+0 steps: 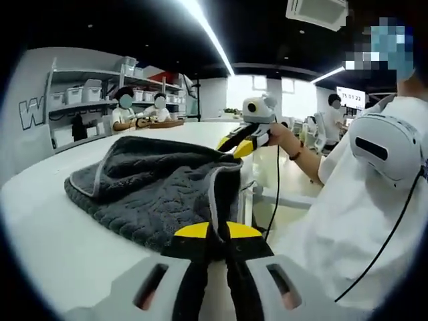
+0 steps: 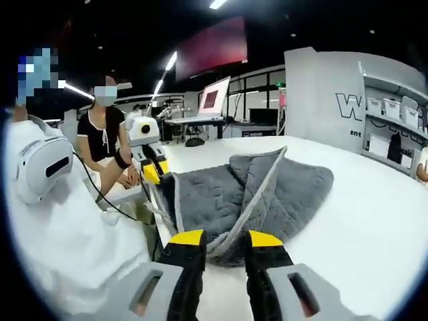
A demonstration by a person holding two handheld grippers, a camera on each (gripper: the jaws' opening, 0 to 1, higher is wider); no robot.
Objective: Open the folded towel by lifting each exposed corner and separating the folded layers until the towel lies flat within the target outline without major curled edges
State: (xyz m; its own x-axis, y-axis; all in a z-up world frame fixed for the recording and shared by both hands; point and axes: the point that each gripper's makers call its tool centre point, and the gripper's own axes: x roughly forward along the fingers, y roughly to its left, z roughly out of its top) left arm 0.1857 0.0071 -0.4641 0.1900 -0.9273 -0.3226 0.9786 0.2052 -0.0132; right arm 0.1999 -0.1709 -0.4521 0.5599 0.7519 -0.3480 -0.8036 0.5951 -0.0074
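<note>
A dark grey quilted towel (image 1: 154,194) with a light trim lies rumpled and partly folded on a white table (image 1: 40,227). In the left gripper view my left gripper (image 1: 218,232) is shut on the towel's near edge. At the far corner the right gripper (image 1: 237,146) pinches the trim. In the right gripper view the towel (image 2: 281,194) shows a raised fold, and my right gripper (image 2: 225,239) has the trimmed edge between its yellow tips. The left gripper (image 2: 155,172) holds the opposite corner by the table edge (image 2: 374,221).
A person in white (image 1: 348,187) stands at the table's side, holding both grippers. Shelves with white bins (image 1: 80,93) line the wall, and two seated people (image 1: 140,110) are at the far end. A person in black (image 2: 100,134) and a laptop (image 2: 210,100) are behind.
</note>
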